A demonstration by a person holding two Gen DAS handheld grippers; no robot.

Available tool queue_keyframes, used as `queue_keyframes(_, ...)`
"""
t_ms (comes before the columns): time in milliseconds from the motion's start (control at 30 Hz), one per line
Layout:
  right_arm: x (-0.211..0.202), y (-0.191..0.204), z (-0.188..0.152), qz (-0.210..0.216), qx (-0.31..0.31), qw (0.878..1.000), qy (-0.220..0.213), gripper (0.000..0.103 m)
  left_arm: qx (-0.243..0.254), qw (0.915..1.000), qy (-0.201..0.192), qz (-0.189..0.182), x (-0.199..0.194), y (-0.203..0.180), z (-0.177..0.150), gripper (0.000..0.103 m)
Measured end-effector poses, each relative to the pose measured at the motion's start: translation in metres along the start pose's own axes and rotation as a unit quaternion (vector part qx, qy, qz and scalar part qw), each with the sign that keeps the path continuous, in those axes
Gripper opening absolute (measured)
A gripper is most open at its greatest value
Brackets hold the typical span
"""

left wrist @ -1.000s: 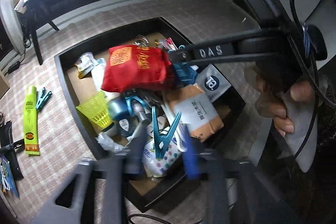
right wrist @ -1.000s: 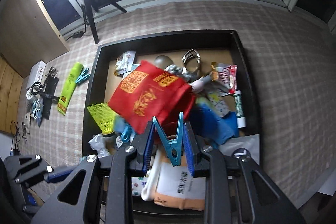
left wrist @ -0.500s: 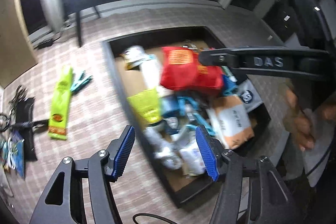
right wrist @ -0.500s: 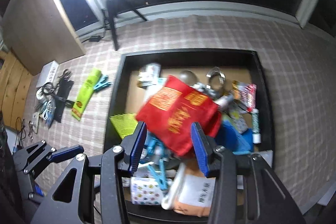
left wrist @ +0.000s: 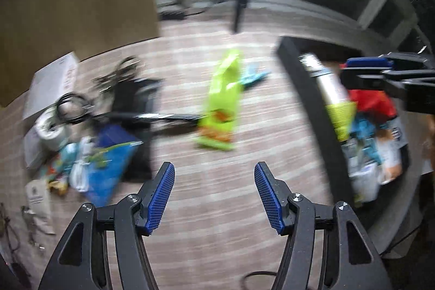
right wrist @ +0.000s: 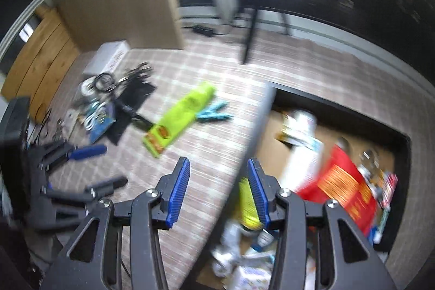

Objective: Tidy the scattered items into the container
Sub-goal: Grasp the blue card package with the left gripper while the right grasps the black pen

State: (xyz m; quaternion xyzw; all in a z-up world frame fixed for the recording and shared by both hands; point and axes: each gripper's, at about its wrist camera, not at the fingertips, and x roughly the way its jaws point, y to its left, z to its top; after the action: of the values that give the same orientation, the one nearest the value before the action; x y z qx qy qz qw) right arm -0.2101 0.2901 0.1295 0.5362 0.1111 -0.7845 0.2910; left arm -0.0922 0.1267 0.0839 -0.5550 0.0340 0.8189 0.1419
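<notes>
The black tray [right wrist: 402, 151] is seen already crowded with items. Beside it on the checked cloth, a lime-green tube [left wrist: 221, 102], teal clip [right wrist: 213, 112] and cable clutter remain. Left gripper [left wrist: 214, 197] is opening, empty; right gripper [right wrist: 217, 190] is held open, empty.

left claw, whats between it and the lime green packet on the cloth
Only bare checked cloth lies between the open, empty left claw and the lime green packet, as the blurred left wrist view shows.
</notes>
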Motion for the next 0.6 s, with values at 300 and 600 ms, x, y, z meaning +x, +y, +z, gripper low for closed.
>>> queue_keyframes(300,0.059,0.064,0.035,0.046,-0.090,0.994,0.049,0.043,0.047,0.9987,0.019,0.002,0.021,0.067,-0.001,0.062)
queue_keyframes(600,0.118,0.113,0.064,0.071,-0.167,0.980,0.085,0.043,0.114,0.9922,0.049,0.005,0.044,0.089,0.015,0.071)
